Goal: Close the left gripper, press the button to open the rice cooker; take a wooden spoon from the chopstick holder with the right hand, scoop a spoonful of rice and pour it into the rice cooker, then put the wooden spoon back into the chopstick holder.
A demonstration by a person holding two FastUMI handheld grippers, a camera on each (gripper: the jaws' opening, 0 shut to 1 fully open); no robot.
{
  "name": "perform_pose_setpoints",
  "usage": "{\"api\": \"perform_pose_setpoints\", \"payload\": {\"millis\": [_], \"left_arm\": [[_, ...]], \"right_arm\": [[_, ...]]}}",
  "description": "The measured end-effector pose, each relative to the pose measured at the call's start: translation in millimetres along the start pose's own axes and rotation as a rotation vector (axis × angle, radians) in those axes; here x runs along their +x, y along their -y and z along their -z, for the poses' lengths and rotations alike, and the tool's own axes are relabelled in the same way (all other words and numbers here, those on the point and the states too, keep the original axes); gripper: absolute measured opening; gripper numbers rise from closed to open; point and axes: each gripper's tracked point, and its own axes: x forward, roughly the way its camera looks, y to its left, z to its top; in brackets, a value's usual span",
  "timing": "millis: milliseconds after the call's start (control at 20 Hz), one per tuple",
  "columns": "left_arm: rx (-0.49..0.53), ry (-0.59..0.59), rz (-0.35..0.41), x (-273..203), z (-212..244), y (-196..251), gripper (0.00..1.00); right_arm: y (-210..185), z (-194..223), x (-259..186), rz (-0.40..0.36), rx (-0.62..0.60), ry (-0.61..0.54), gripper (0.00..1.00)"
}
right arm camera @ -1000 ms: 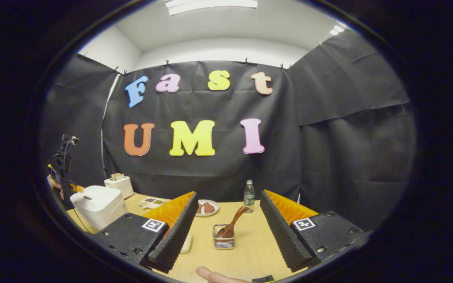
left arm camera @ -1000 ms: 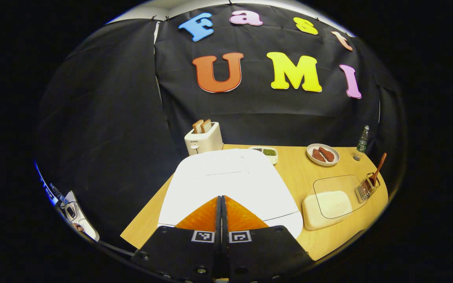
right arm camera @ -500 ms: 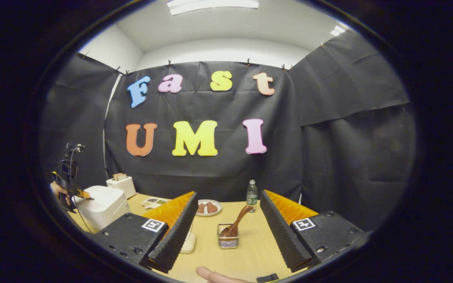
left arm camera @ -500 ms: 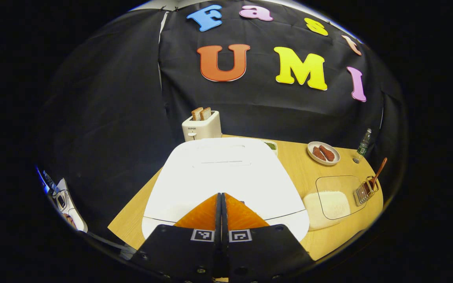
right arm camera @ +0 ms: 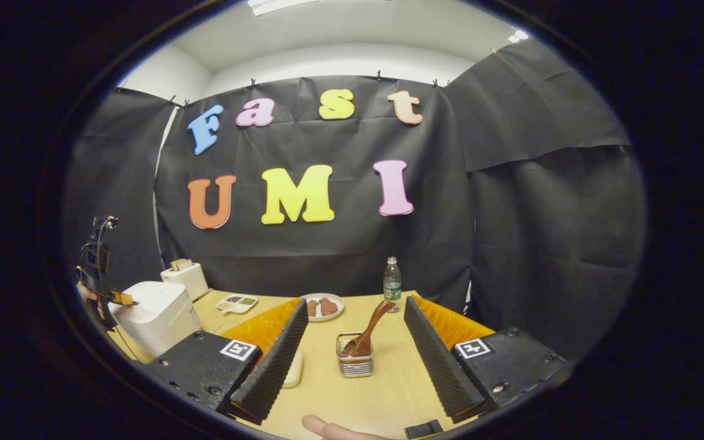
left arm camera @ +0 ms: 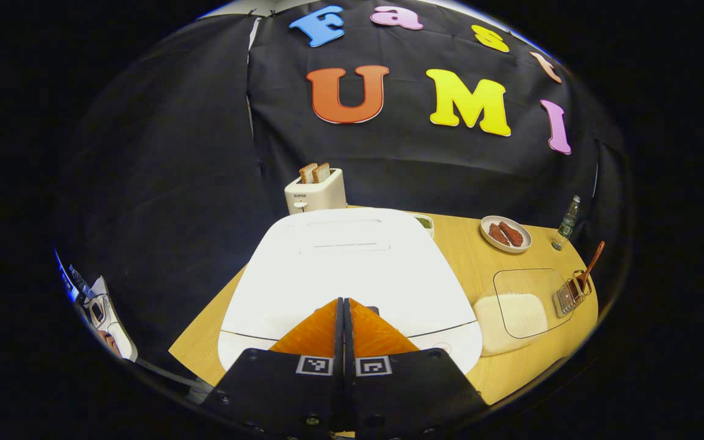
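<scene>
My left tool [left arm camera: 344, 302] is pressed fully together, holding nothing, tips just over the front edge of the rice cooker [left arm camera: 346, 269]; the lid is still down and the cooker sits right under and ahead of the tips; a small dark patch peeks out just beside the right tip, likely the button, can't tell for sure; I also can't tell if the tips touch the lid yet; my read: the press goes straight down and slightly forward from here, nothing in the way.

My right tool [right arm camera: 355, 333] is spread wide, empty; the chopstick holder [right arm camera: 355, 362] stands dead ahead between my two fingers, apart from both; the wooden spoon [right arm camera: 367, 330] stands in it, bowl down, handle leaning up and to the right, away from me; so the long axis runs near upright with a tilt, and the right tool is the nearer one by far; path to it is open table [right arm camera: 352, 403].

Around: rice box [left arm camera: 511, 315] with a clear lid lies right of the left tool, next to the holder; toaster [left arm camera: 315, 189] behind the cooker; plate [right arm camera: 322, 305] and bottle [right arm camera: 392, 278] beyond the holder, well clear; a fingertip [right arm camera: 321, 426] shows low in the right gripper view; the left tool is also seen far left in that view, at the cooker's front.
</scene>
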Motion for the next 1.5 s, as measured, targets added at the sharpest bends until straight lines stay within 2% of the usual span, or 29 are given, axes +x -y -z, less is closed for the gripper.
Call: {"api": "perform_pose_setpoints", "payload": {"millis": [250, 500, 550, 600, 650, 750, 850, 900, 950, 1100, 1300, 1500], "left_arm": [[0.007, 0.160, -0.025, -27, -45, -7, 0.00], [-0.070, 0.257, 0.005, -76, -70, -10, 0.01], [-0.069, 0.290, 0.006, -87, -75, -11, 0.07], [-0.071, 0.330, 0.001, -98, -82, -14, 0.21], [-0.076, 0.366, -0.008, -112, -86, -18, 0.24], [-0.074, 0.420, 0.029, -133, -87, -8, 0.55], [-0.058, 0.438, 0.039, -149, -81, -3, 0.75], [-0.040, 0.454, 0.031, -159, -79, -3, 0.89], [-0.029, 0.473, 0.017, -167, -77, -4, 0.96], [-0.033, 0.518, 0.007, -192, -68, 0, 0.96], [-0.037, 0.564, 0.030, -210, -48, 11, 0.95], [-0.050, 0.581, 0.058, -217, -31, 20, 0.95]], "right_arm": [[11, 20, 17, 0.017, -0.014, -0.043, 1.00], [17, 36, 38, 0.013, -0.011, -0.061, 1.00], [18, 39, 44, 0.013, -0.006, -0.065, 1.00], [18, 44, 50, 0.010, -0.001, -0.074, 1.00], [18, 49, 57, 0.001, 0.007, -0.078, 1.00], [19, 57, 71, 0.003, 0.010, -0.087, 0.99], [21, 67, 86, 0.002, 0.016, -0.097, 1.00], [19, 71, 94, -0.009, 0.015, -0.100, 1.00], [18, 77, 102, -0.020, 0.011, -0.110, 1.00], [22, 89, 126, -0.037, 0.022, -0.124, 1.00], [16, 108, 163, -0.075, 0.045, -0.148, 0.99], [20, 140, 204, -0.024, 0.053, -0.213, 0.98]]}}
